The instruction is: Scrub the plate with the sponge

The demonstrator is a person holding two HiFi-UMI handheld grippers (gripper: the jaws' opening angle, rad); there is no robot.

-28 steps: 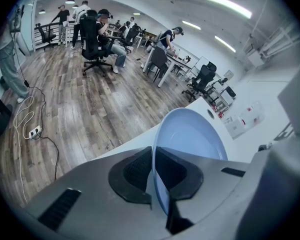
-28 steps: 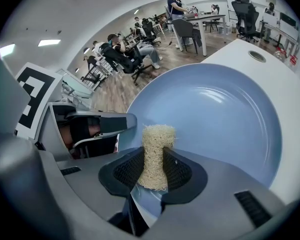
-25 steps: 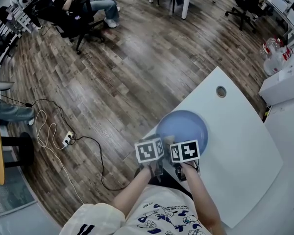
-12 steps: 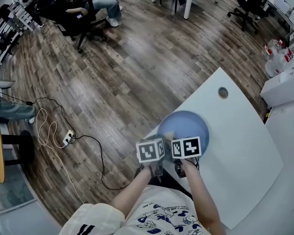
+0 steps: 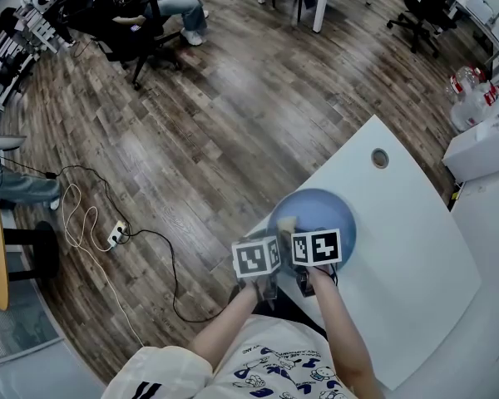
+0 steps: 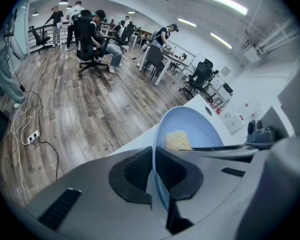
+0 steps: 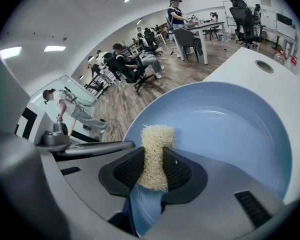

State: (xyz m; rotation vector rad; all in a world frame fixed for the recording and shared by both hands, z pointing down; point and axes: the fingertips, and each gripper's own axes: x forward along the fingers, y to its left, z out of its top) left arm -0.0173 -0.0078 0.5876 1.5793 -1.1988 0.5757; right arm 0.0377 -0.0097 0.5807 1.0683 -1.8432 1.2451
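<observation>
Right claw (image 7: 153,170) pinches the pale fibrous sponge (image 7: 156,143) on the round light-blue plate (image 7: 230,129), left side; bare plate lies ahead-right. Left claw (image 6: 155,173) clamps the near rim at the white bench (image 5: 403,252) edge.

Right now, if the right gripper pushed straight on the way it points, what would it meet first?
The blue plate: the sponge clamped in the right gripper leads, with the plate's face directly beyond it. Whether they already touch is unclear.
</observation>
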